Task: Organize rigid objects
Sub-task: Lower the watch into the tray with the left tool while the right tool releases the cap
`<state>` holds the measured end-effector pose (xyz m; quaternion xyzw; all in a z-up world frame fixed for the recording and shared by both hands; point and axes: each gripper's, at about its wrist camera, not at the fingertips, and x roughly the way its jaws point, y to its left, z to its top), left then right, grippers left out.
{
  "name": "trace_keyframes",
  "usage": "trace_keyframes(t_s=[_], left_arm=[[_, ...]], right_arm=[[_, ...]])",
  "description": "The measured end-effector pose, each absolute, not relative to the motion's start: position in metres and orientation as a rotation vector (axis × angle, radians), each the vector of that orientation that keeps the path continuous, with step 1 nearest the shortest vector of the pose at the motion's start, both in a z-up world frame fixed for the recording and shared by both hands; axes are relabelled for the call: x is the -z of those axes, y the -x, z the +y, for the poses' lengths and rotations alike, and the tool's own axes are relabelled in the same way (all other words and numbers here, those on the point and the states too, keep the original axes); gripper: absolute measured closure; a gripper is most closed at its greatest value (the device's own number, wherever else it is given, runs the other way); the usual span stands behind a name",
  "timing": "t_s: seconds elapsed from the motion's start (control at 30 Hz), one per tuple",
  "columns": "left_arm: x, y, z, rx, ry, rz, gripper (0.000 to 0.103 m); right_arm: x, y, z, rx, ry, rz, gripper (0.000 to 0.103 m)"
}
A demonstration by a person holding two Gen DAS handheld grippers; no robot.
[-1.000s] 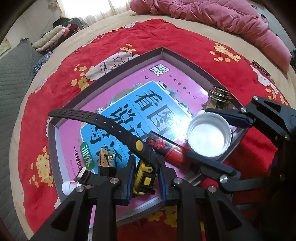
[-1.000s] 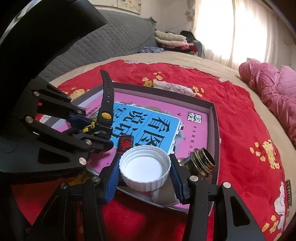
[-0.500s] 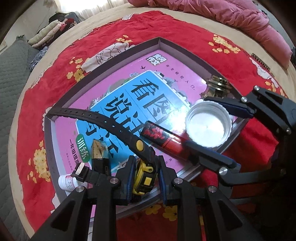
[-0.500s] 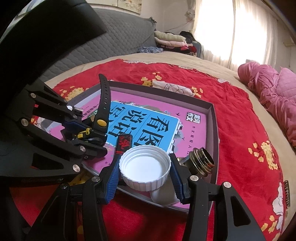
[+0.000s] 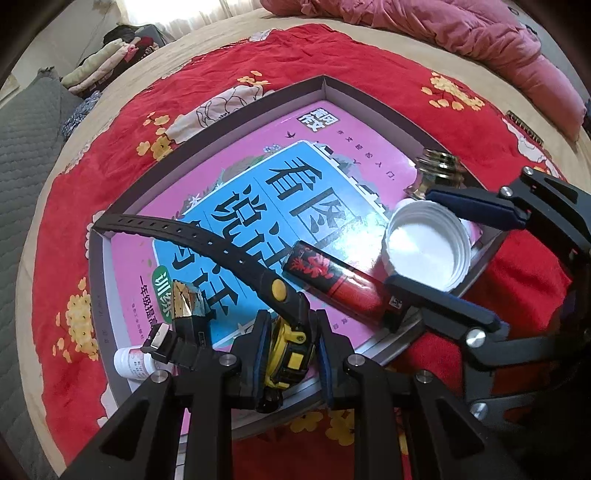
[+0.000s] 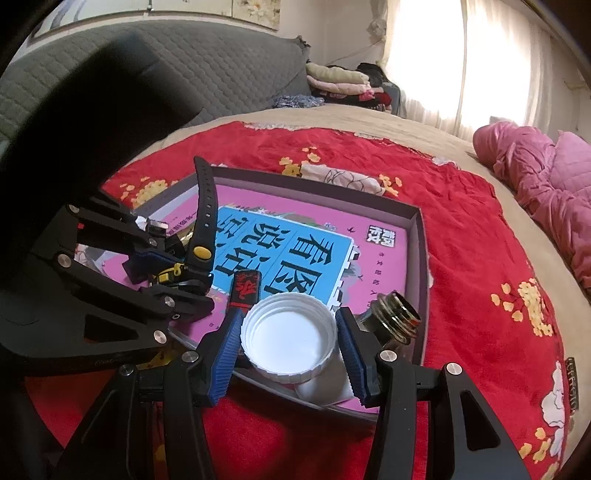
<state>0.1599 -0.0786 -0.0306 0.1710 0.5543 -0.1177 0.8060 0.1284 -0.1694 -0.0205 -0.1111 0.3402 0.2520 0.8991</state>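
My left gripper (image 5: 288, 350) is shut on a black-and-yellow watch (image 5: 286, 354); its black strap (image 5: 192, 230) sticks out over the grey tray (image 5: 221, 107). It shows in the right wrist view too (image 6: 201, 229). My right gripper (image 6: 288, 336) is shut on a white plastic lid (image 6: 290, 338), held over the tray's near corner; the lid also shows in the left wrist view (image 5: 428, 249). A pink and blue book (image 5: 295, 177) lies in the tray. On it lie a red-and-black tube (image 5: 332, 278), a brass-necked glass bottle (image 6: 397, 319) and a gold-and-black wrapped piece (image 5: 184, 299).
A small white bottle (image 5: 129, 363) lies at the tray's near left corner. The tray rests on a red flowered cloth (image 5: 369, 62) on a bed. A pink quilt (image 5: 461, 33) lies at the far side. Folded clothes (image 6: 340, 79) and a grey sofa (image 6: 184, 74) stand beyond.
The left gripper with the watch has drawn back and up a little from the tray; the small white bottle has come into view. The right gripper holds the lid nearly still.
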Motion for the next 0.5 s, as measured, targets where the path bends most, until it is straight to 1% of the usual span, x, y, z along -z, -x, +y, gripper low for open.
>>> trace_keyframes(t_s=[0.07, 0.13, 0.5], left_arm=[[0.03, -0.159, -0.078, 0.251, -0.359, 1.184, 0.08], [0.03, -0.159, -0.077, 0.25, -0.355, 1.182, 0.08], [0.034, -0.158, -0.081, 0.23, -0.36, 1.17, 0.079]], right_arm=[[0.018, -0.128, -0.173, -0.519, 0.221, 0.7, 0.049], [0.016, -0.128, -0.177, -0.515, 0.202, 0.699, 0.045], [0.005, -0.137, -0.22, -0.449, -0.011, 0.71, 0.041]])
